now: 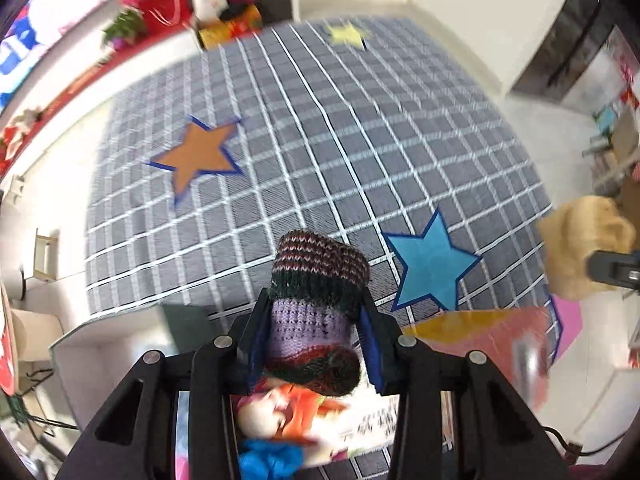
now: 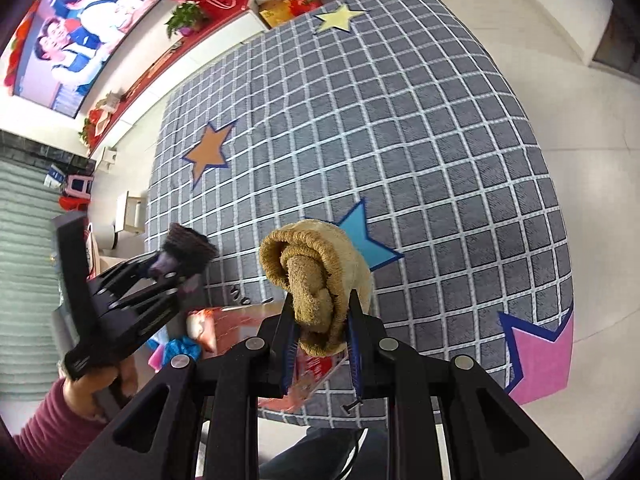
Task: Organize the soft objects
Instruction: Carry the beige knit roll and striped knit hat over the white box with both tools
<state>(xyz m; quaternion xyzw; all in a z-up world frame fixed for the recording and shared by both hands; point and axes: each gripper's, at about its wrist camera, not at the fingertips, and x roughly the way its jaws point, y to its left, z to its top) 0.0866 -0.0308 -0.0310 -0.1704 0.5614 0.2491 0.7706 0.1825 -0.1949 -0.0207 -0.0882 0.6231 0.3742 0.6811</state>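
My left gripper (image 1: 314, 312) is shut on a rolled striped knit sock (image 1: 316, 280), dark red, green and lilac, held in the air above the carpet. It also shows at the left of the right wrist view (image 2: 176, 264). My right gripper (image 2: 320, 316) is shut on a rolled tan sock bundle (image 2: 316, 272), also held up; the bundle shows at the right edge of the left wrist view (image 1: 584, 240). Below the grippers lies a pink box (image 2: 304, 372) with soft toys and a blue soft item (image 1: 272, 456).
A grey grid carpet (image 2: 400, 120) with coloured stars covers the floor. A TV (image 2: 80, 28), flowers and bags stand along the far wall. A white low table (image 1: 116, 344) is at the left. The person's leg (image 2: 320, 452) is below.
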